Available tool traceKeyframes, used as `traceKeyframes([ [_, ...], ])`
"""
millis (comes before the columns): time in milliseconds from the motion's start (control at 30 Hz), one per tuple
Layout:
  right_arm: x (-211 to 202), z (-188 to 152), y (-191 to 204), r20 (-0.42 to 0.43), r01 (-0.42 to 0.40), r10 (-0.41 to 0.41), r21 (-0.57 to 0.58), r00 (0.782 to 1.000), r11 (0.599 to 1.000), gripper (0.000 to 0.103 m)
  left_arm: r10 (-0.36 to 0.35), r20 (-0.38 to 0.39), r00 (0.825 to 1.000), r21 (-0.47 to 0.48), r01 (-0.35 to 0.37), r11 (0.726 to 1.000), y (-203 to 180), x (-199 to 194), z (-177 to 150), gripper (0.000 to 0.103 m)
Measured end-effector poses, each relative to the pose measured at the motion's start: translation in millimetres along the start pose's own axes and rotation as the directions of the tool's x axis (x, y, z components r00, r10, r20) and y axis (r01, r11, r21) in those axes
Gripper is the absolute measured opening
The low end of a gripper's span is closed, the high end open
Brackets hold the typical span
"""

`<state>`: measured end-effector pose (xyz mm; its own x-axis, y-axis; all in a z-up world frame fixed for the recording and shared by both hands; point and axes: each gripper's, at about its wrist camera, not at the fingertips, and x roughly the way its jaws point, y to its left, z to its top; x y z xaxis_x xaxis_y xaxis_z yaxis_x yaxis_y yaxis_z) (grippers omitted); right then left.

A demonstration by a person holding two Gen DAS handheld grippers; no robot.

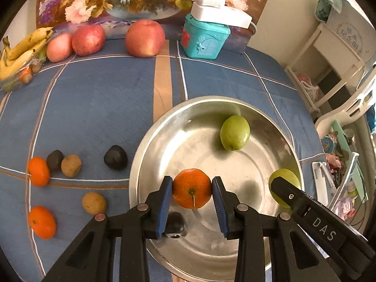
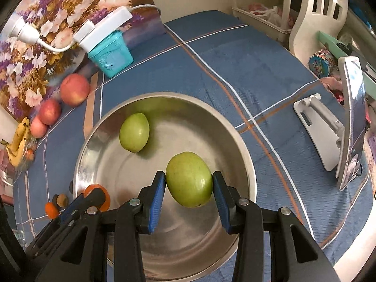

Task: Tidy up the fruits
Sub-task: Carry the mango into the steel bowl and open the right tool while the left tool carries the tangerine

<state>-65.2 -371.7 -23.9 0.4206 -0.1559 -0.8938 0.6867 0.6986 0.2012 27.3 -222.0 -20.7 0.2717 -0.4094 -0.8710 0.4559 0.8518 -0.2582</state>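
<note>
A steel bowl (image 1: pixel 164 127) sits on the blue checked cloth; it also shows in the right wrist view (image 2: pixel 94 141). My left gripper (image 1: pixel 192 189) is shut on an orange mandarin (image 1: pixel 191 188) and holds it over the bowl's near side. My right gripper (image 2: pixel 189 183) is shut on a green fruit (image 2: pixel 189 179) over the bowl. A second green fruit (image 1: pixel 235 132) lies in the bowl, seen also from the right (image 2: pixel 134 132). A dark fruit (image 1: pixel 175 225) lies in the bowl under my left fingers.
On the cloth to the left lie two mandarins (image 1: pixel 38 174), two brown fruits (image 1: pixel 71 165) and two dark fruits (image 1: pixel 115 157). Three apples (image 1: pixel 144 38) and bananas (image 1: pixel 21 49) line the back. A teal box (image 1: pixel 204 38) stands behind; a phone stand (image 2: pixel 329 129) at right.
</note>
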Motion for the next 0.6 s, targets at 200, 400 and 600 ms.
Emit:
traceKeyframes([
  [200, -3.0, 0.4, 2.1, 0.007, -0.001, 0.001, -0.004, 1.000, 1.000, 0.043, 0.004, -0.002, 1.000, 0.013, -0.004, 1.000, -2.9, -0.1, 0.2, 0.040],
  [400, -12.5, 1.8, 5.6, 0.034, -0.009, 0.009, -0.016, 0.999, 1.000, 0.043, -0.014, 0.010, 1.000, 0.009, 0.014, 1.000, -3.1, -6.3, 1.3, 0.050],
  [600, -19.0, 2.4, 10.4, 0.040, -0.016, 0.018, -0.028, 0.999, 0.999, 0.043, 0.005, -0.002, 1.000, -0.037, -0.005, 0.999, 8.0, -14.1, 3.0, 0.059],
])
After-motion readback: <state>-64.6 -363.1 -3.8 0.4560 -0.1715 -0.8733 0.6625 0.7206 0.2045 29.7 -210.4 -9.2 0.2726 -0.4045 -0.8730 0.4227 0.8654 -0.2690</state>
